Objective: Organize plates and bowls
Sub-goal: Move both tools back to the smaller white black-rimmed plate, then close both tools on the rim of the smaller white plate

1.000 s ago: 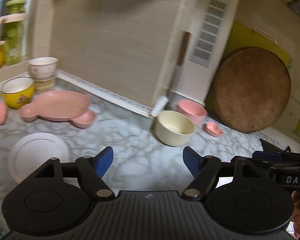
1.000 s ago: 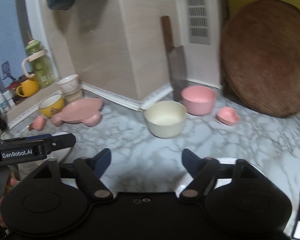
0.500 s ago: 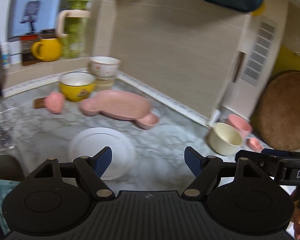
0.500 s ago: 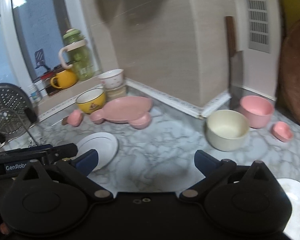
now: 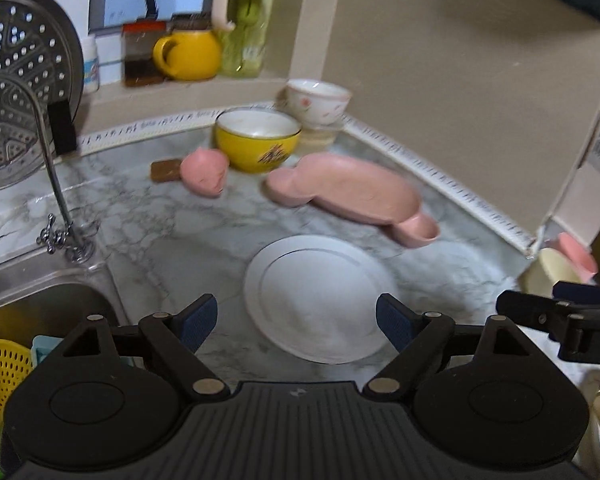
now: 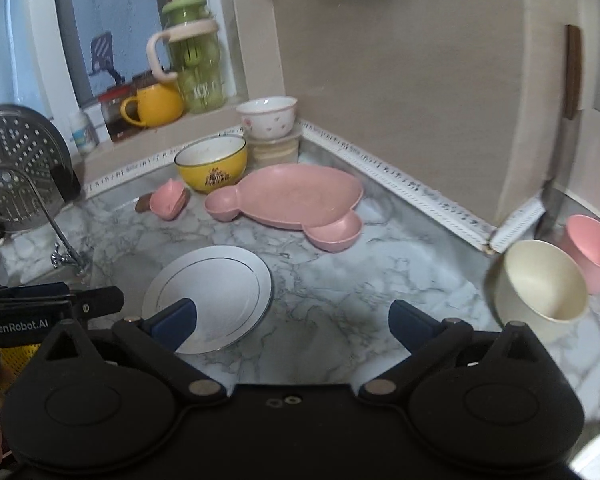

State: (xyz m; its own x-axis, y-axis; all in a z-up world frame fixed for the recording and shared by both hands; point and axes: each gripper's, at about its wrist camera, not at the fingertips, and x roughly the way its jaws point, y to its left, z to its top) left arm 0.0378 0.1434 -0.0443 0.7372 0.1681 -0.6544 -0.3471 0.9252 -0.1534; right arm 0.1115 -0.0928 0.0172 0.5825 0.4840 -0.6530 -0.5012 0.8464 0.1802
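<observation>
left claw [image 5: 296,318]: spread, empty | right claw [image 6: 292,320]: spread, empty | sink [image 5: 40,304]: left view only

Ahead of the left gripper [image 5: 296,322], between its spread fingers: round white flat plate [image 5: 318,298] on the marble counter [image 5: 172,236]. Behind the plate: pink bear-shaped divided plate [image 5: 352,194]. Left of that, further back: yellow bowl [image 5: 257,145], small pink dish [image 5: 204,171] beside it. Far right of the right gripper [image 6: 292,322]: cream bowl [image 6: 540,294], pink bowl [image 6: 592,250] behind it.
</observation>
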